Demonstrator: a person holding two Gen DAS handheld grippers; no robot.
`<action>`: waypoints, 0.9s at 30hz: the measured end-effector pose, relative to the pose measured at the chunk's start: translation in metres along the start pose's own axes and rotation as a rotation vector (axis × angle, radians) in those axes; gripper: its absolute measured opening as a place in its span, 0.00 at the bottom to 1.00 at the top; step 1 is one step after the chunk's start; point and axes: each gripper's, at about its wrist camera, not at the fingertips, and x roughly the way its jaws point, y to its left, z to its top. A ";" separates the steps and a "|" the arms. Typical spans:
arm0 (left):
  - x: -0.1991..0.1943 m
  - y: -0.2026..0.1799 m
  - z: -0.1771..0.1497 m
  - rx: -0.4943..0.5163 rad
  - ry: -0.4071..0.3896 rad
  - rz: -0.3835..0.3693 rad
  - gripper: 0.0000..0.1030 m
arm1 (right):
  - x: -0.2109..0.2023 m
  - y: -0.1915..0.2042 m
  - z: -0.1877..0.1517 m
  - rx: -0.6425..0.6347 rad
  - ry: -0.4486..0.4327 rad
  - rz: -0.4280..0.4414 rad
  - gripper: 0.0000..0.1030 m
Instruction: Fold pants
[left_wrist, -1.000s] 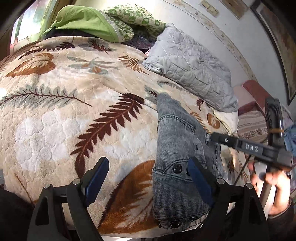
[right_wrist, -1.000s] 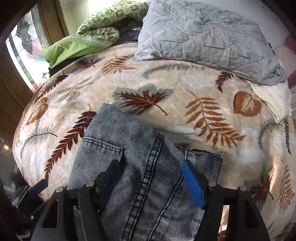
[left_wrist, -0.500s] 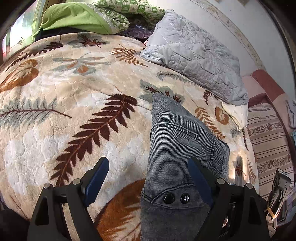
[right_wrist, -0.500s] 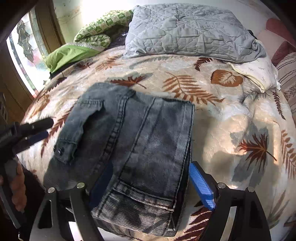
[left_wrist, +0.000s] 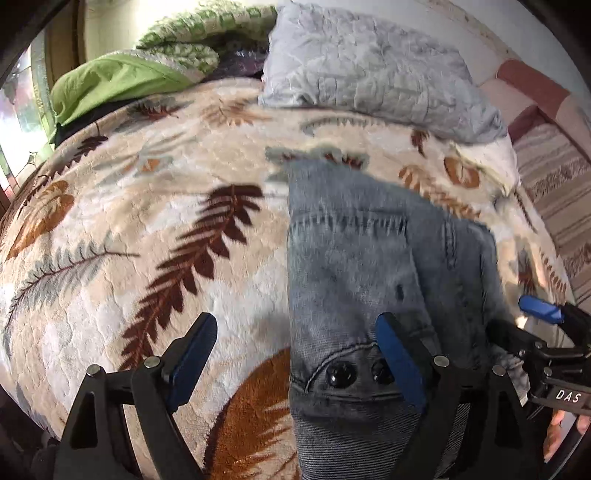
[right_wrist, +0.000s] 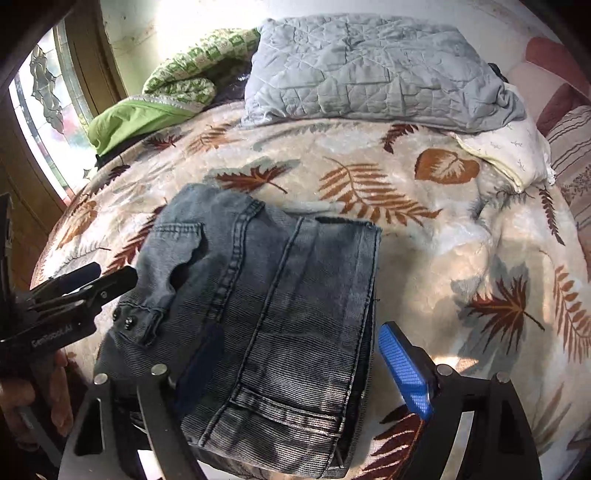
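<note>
Grey-blue denim pants (right_wrist: 266, 306) lay folded into a compact stack on the cream fleece leaf-print blanket (right_wrist: 424, 236) covering the bed, near its front edge; waistband corner with two dark buttons (left_wrist: 341, 373) faced the left side; hem end sat nearest the right wrist camera. Left tongs (left_wrist: 295, 360) were wide apart, clamping nothing; right pad over the denim by the buttons, left pad over bare blanket. Right tongs (right_wrist: 303, 369) had just been opening and stood apart; the hem end of the stack lay between the pads, not pinched. Beyond: quilted grey pillow (right_wrist: 369, 70) at the head of the bed, green bedding (right_wrist: 147, 114) beside it, window (right_wrist: 48, 122) on the left.
</note>
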 end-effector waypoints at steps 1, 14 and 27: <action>0.002 0.001 -0.005 0.010 -0.024 -0.006 0.87 | 0.014 0.001 -0.005 -0.021 0.044 -0.023 0.85; -0.025 0.008 -0.044 -0.087 0.002 -0.197 0.83 | -0.015 0.004 0.054 0.033 0.014 0.126 0.87; -0.037 0.059 -0.018 -0.334 -0.083 -0.497 0.80 | 0.023 0.003 0.027 0.184 0.213 0.317 0.87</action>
